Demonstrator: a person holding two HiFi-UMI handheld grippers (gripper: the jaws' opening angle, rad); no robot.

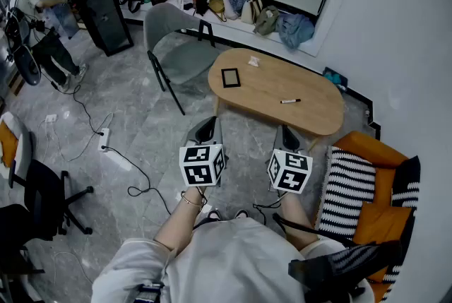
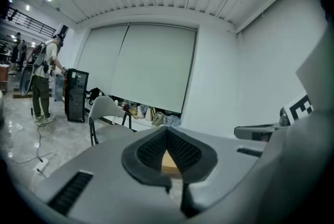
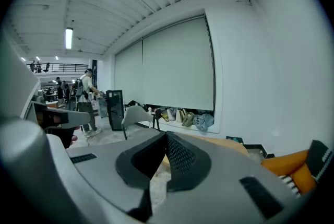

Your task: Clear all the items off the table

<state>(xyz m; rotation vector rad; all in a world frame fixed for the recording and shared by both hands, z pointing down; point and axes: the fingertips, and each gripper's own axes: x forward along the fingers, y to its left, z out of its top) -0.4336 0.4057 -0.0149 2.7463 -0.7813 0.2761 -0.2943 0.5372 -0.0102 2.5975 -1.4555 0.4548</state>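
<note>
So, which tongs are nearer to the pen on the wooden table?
Right. The right tongs hover off the table edge, nearly straight before the pen; the left tongs are farther, off to its left.

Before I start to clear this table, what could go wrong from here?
1. The pen lies flat on the table; a poor pinch may roll it off the edge.
2. The black square frame lies flat near the table's left end; pushing may slide it off toward the grey chair.
3. A cable and power strip lie on the floor to your left; you might trip.
</note>
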